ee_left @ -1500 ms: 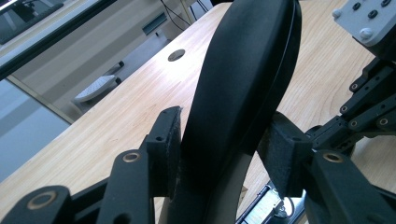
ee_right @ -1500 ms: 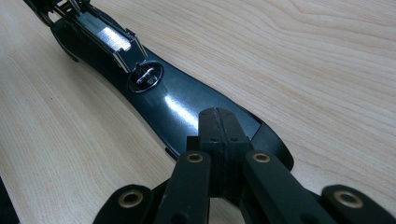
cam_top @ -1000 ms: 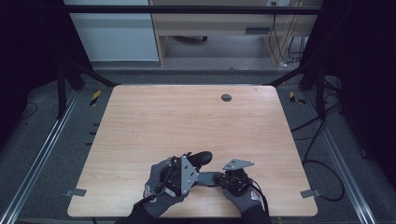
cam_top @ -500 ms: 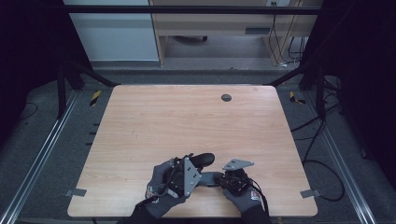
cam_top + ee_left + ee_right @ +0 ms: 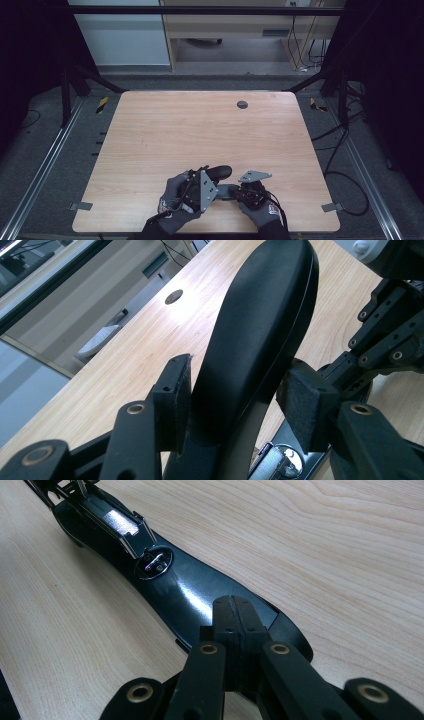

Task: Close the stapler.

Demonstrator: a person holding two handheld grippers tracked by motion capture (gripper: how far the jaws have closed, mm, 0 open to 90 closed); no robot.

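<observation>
From where I stand, both gloved hands sit close together at the near edge of the counter (image 5: 150, 130), around six o'clock; the left claw (image 5: 212, 176) lies at about seven o'clock of the counter's middle, its grey plate tipped up; in the left gripper view its two pads stand fairly wide, one on each side of the raised black top arm of a stapler (image 5: 260, 335); the left pad lies against the arm's flank, the right pad sits just beside it, and whether that one presses I cannot tell; the arm rises steeply, towards one o'clock in that view. In the high view the stapler (image 5: 220, 172) lies between the two hands, its rounded end pointing to about two o'clock; the right claw (image 5: 239, 192) sits at five o'clock, near the counter's front edge; in the right gripper view its jaws are fully closed, pad against pad, resting on top of the stapler's glossy black base (image 5: 185, 595); the metal staple channel (image 5: 117, 522) runs off towards eleven o'clock. A small dark grommet (image 5: 242, 104) sits far off at twelve o'clock.
</observation>
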